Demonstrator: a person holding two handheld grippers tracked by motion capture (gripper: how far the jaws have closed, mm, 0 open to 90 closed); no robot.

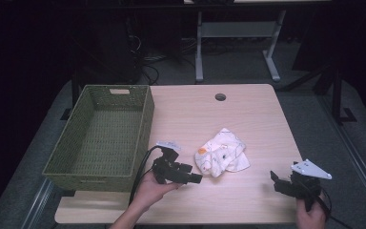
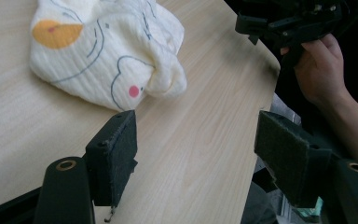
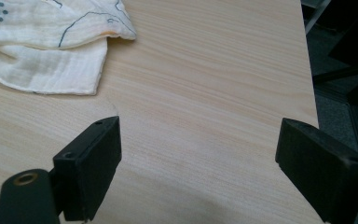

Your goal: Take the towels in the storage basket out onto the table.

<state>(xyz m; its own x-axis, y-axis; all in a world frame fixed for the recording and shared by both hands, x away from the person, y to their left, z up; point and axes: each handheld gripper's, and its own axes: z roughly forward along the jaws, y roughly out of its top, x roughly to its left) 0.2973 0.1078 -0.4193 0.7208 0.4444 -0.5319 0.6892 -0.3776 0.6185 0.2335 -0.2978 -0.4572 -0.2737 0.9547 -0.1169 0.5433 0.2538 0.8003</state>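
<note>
tongs (image 1: 198, 179): black, cabled | pads (image 2: 116, 154): dark felt | right plate (image 1: 310, 169): grey

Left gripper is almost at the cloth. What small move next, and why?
Probably ease the left gripper forward onto the cloth's near edge and close. Its jaws stand open with nothing between them, and the cloth lies crumpled just ahead, not yet touched; the basket waits empty.

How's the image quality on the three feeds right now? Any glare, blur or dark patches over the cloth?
High view: table evenly lit, surroundings nearly black, cloth slightly soft but readable. Left gripper view: cloth sharp, no glare; own jaws in the foreground a bit soft, the other hand against a dark background. Right gripper view: wood grain crisp, cloth clear, faint shadow near the jaws.
</note>
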